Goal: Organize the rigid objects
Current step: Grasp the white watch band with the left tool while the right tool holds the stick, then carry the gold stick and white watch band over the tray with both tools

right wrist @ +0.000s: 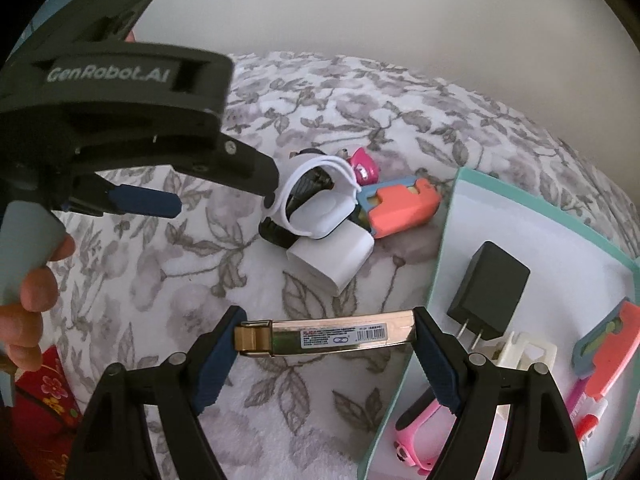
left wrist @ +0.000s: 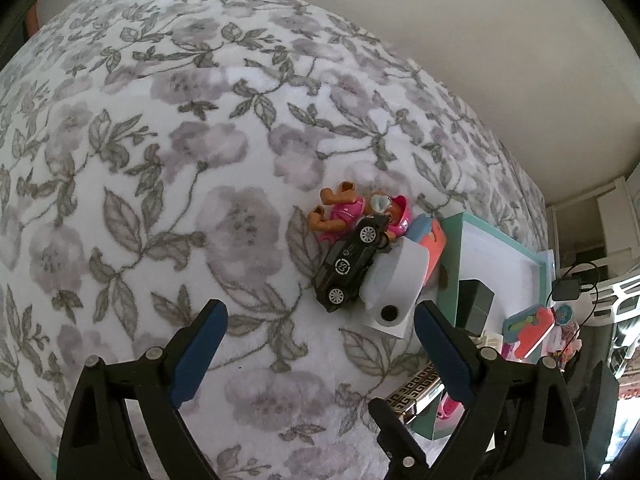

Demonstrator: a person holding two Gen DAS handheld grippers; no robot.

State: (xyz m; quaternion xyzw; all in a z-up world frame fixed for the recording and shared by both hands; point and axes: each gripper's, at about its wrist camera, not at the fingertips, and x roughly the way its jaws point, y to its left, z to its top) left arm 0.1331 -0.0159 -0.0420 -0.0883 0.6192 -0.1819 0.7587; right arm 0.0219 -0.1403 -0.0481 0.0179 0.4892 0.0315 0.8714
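Right claw [right wrist: 326, 336]: closed endwise on a flat gold case [right wrist: 326, 334], its barcode label facing up, carried above the flowered blanket [right wrist: 160, 360] just beside the tray.
Left claw [left wrist: 320, 344]: wide open, nothing between its pads; it hangs over the blanket near the toy pile.
Tray [right wrist: 440, 240]: teal-rimmed, white floor, on the right; it already holds a black plug [right wrist: 490, 290], a white clip, a coral-and-blue toy and a pink band.
Still loose on the blanket: a black toy car [left wrist: 346, 266], a doll in pink [left wrist: 348, 210], a white charger block [right wrist: 332, 264] with its coiled cable, and a second coral-and-blue toy [right wrist: 400, 210], all bunched touching one another just left of the tray.
Step in hand, as I judge it: carry the gold case over the teal rim and set it on bare white floor.
Doing it well: keep the case level, clear the rim before lowering, aim for the open patch above the plug, and release only once it rests flat.
Risk: the endwise grip is narrow, so a tilt could let the case slip.
Left claw's likely next pick: the car, since it lies topmost and nearest.
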